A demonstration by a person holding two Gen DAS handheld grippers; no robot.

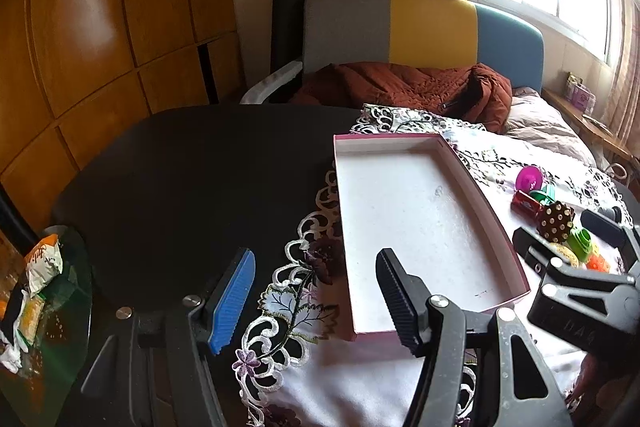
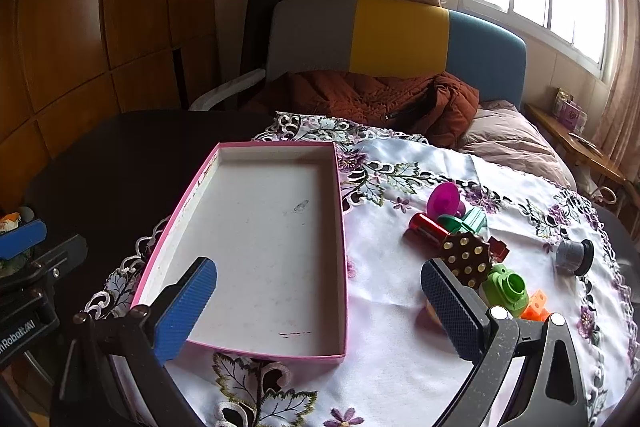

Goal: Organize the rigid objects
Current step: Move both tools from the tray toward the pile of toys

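Toys (image 1: 556, 223) sit clustered on the embroidered cloth (image 1: 320, 379) in the left wrist view, to the right of the pink-rimmed box (image 1: 416, 223), which lies empty just ahead of us. Our left gripper (image 1: 316, 291) stands wide with nothing between its jaws; its blue pad hangs over the dark table (image 1: 192, 179), its black one over the box's near end. The right gripper (image 1: 576, 267) shows at the right edge, beside the toys.

From the right wrist view, our right gripper (image 2: 320, 311) also gapes wide and holds nothing: one pad over the box (image 2: 264, 239), the other just beside the brown studded piece (image 2: 466, 259) and the green toy (image 2: 506, 287). The magenta piece (image 2: 444, 199), red cylinder (image 2: 426, 229), orange block (image 2: 536, 307) and grey spool (image 2: 574, 255) lie further right on the cloth
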